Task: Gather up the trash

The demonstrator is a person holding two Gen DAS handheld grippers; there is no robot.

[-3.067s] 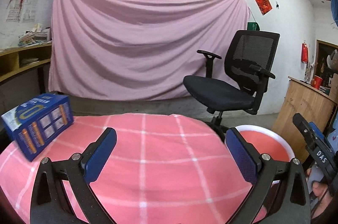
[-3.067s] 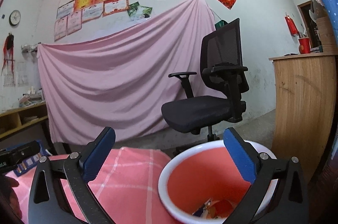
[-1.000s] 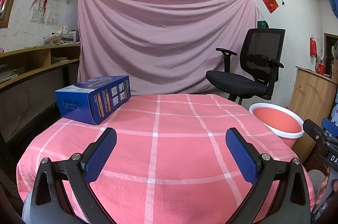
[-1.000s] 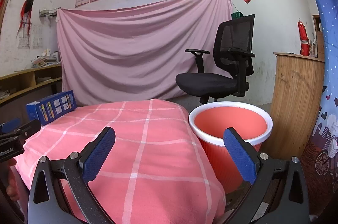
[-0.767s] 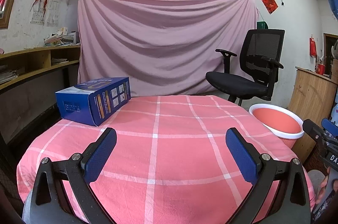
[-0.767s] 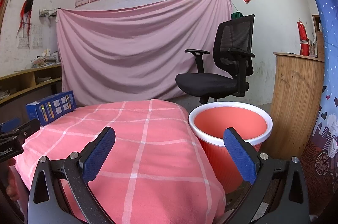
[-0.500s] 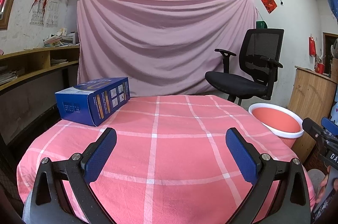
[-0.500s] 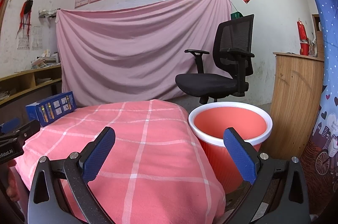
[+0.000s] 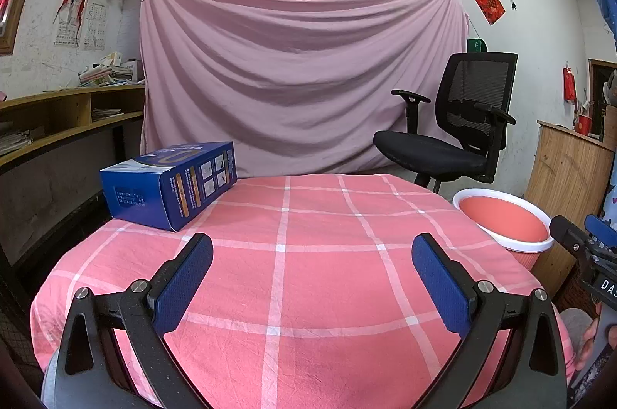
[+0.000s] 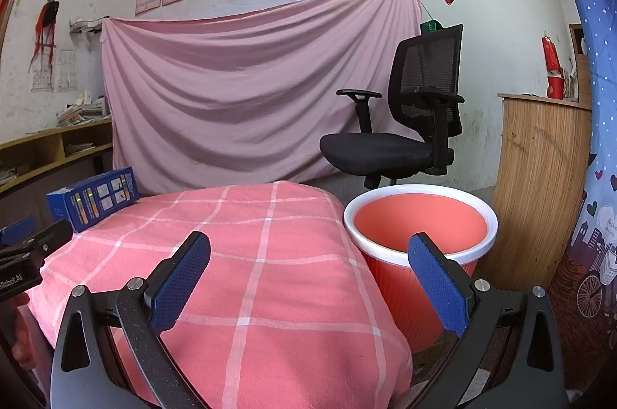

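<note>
Blue box [image 9: 173, 183] sat at the far left of the pink table [image 9: 308, 274], well apart from the red bin [image 10: 420, 239] beside it, while the left gripper [image 9: 312, 268] and right gripper [image 10: 308, 266], both spread wide and empty, had pulled back, so it looked left to collect.

**Colours and patterns observed**

Tablecloth [image 9: 308, 274]: pink-red with white grid check. Box [image 9: 173, 183]: dark blue, with orange and white print. Bin [image 10: 420, 235]: coral-red, white rim. Backdrop sheet [image 9: 300, 77]: plain pale pink. Chair [image 9: 455, 127]: black.
</note>
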